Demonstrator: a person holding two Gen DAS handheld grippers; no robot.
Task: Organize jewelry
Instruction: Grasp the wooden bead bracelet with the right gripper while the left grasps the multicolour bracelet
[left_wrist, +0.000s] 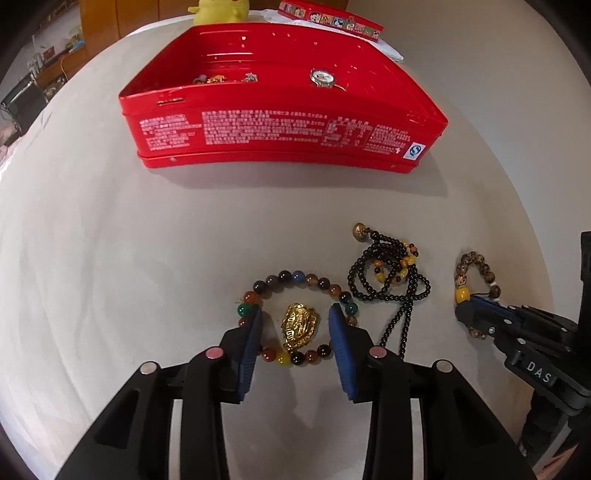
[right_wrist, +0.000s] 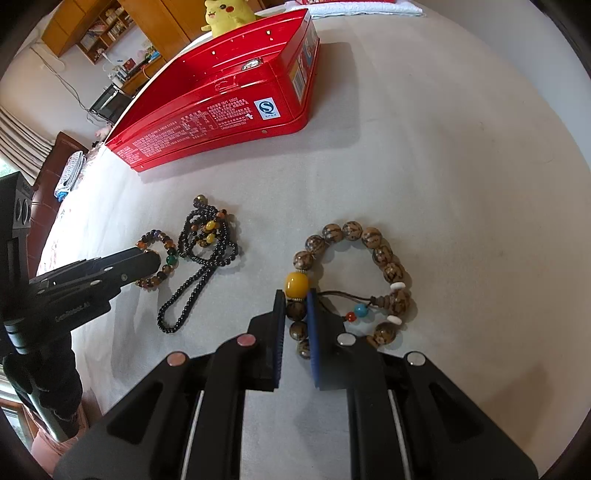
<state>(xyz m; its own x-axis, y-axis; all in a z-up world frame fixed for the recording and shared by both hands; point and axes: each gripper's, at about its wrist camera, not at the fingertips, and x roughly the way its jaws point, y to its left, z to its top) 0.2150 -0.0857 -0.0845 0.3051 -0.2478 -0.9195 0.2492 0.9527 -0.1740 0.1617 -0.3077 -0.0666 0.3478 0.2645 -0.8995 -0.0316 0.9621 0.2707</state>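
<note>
Left wrist view: the left tongs (left_wrist: 295, 325) stand open low over the pale worktop (left_wrist: 129, 258), their blue pads (left_wrist: 253, 343) straddling a gold pendant (left_wrist: 299, 330) that lies inside a ring of multicoloured agate beads, the agate bracelet (left_wrist: 295, 282). Neither pad touches the pendant. Just to the right lies a tangled black bead necklace (left_wrist: 391, 280) with yellow and amber beads at its knot. Farther right, the right tongs (left_wrist: 467, 314) meet a brown wooden bead bracelet (left_wrist: 476, 266) at its yellow bead. Beyond, an open red tin (left_wrist: 288, 129) holds a wristwatch (left_wrist: 323, 78) and small trinkets (left_wrist: 221, 78); a yellow plush toy (left_wrist: 219, 11) and the tin's lid (left_wrist: 328, 16) sit behind it.

Right wrist view: the right tongs (right_wrist: 295, 299) are nearly closed, clamped on the wooden bead bracelet (right_wrist: 369, 236) just below its large yellow bead (right_wrist: 296, 283); the rest of the loop rests on the worktop (right_wrist: 461, 184). To the left lie the black necklace (right_wrist: 207, 251) and the agate bracelet (right_wrist: 162, 240), with the left tongs (right_wrist: 147, 260) over the latter. The red tin (right_wrist: 221, 110) stands well apart, the plush (right_wrist: 225, 13) behind it.
</note>
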